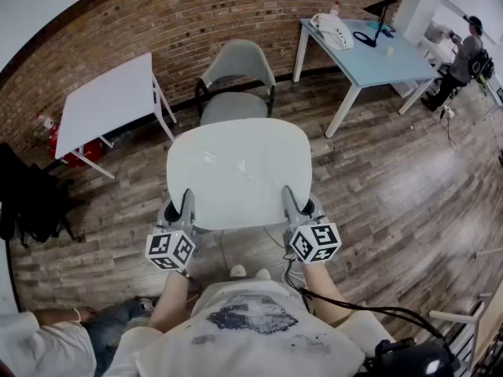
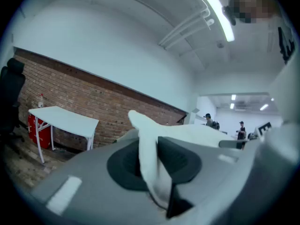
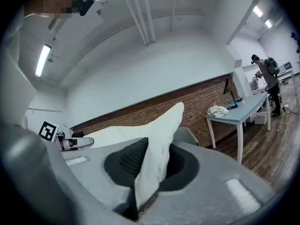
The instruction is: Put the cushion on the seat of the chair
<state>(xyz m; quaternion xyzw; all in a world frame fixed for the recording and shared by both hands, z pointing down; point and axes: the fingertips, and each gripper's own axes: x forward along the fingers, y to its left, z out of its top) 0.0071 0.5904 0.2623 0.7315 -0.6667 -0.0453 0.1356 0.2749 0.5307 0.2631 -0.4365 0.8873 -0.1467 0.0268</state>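
A pale white cushion point(image 1: 240, 171) hangs flat in the air in front of me, held by its near edge at both corners. My left gripper point(image 1: 185, 209) is shut on the cushion's near left corner, and the fabric point(image 2: 150, 168) is pinched upright between its jaws. My right gripper point(image 1: 292, 205) is shut on the near right corner, where the fabric point(image 3: 152, 165) also stands folded between the jaws. Beyond the cushion stands the grey chair point(image 1: 236, 85), its seat point(image 1: 234, 107) facing me and partly hidden by the cushion's far edge.
A white table point(image 1: 110, 100) stands to the chair's left against the brick wall, with a red object point(image 1: 59, 144) under it. A light blue table point(image 1: 369, 49) with a white item sits at the right. A person point(image 1: 460, 61) stands far right. Cables point(image 1: 369, 312) trail by my right arm.
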